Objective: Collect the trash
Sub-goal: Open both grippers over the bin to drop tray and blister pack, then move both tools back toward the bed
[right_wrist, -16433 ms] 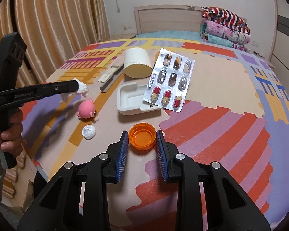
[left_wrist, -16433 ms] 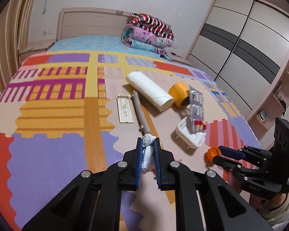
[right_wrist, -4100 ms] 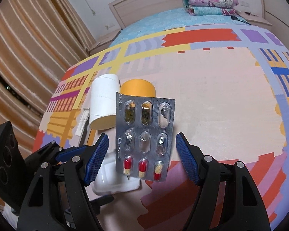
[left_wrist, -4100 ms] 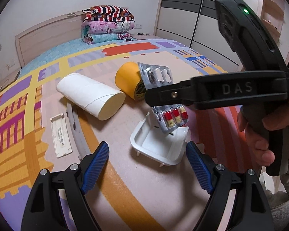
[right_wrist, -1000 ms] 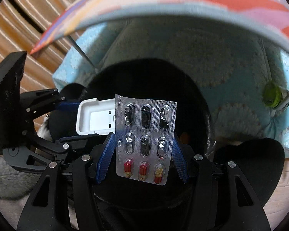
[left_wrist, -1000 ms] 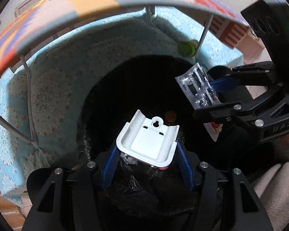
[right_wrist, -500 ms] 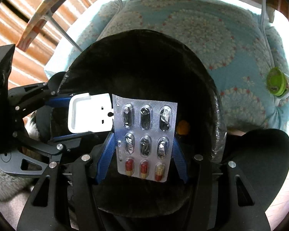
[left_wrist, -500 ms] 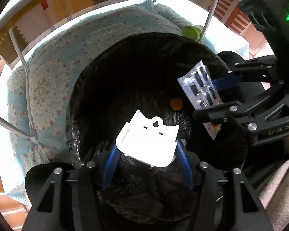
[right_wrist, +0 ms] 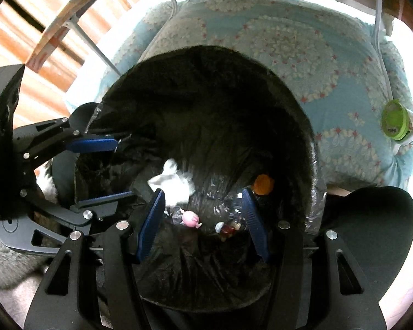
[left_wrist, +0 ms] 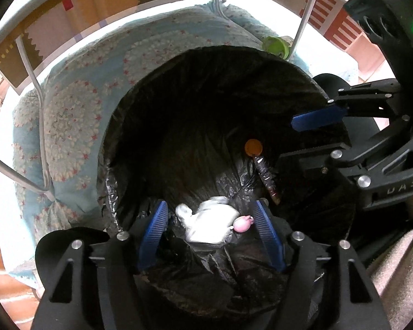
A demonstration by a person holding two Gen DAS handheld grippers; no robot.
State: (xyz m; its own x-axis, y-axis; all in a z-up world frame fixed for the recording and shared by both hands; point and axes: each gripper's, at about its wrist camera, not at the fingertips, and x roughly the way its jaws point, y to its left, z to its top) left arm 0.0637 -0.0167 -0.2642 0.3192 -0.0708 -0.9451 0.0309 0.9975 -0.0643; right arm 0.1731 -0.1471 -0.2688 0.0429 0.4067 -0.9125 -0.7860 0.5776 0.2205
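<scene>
Drop step judged complete: left gripper (left_wrist: 210, 231) and right gripper (right_wrist: 202, 224) are held wide and empty over the bin (left_wrist: 118, 126); white tray (left_wrist: 210, 224) and blister pack (left_wrist: 267, 178) lie inside, lower centre. Next: withdrawal for remaining trash.

Two handheld grippers point steeply downward, side by side. The left gripper (left_wrist: 211, 231) has its two blue-padded fingers (left_wrist: 153, 228) spread wide apart, with nothing held between them. The right gripper (right_wrist: 202, 221) is just to its right, angled inward toward it, and its blue pads (right_wrist: 151, 221) are also spread wide and hold nothing. Each gripper's black frame shows at the edge of the other's wrist camera view.
</scene>
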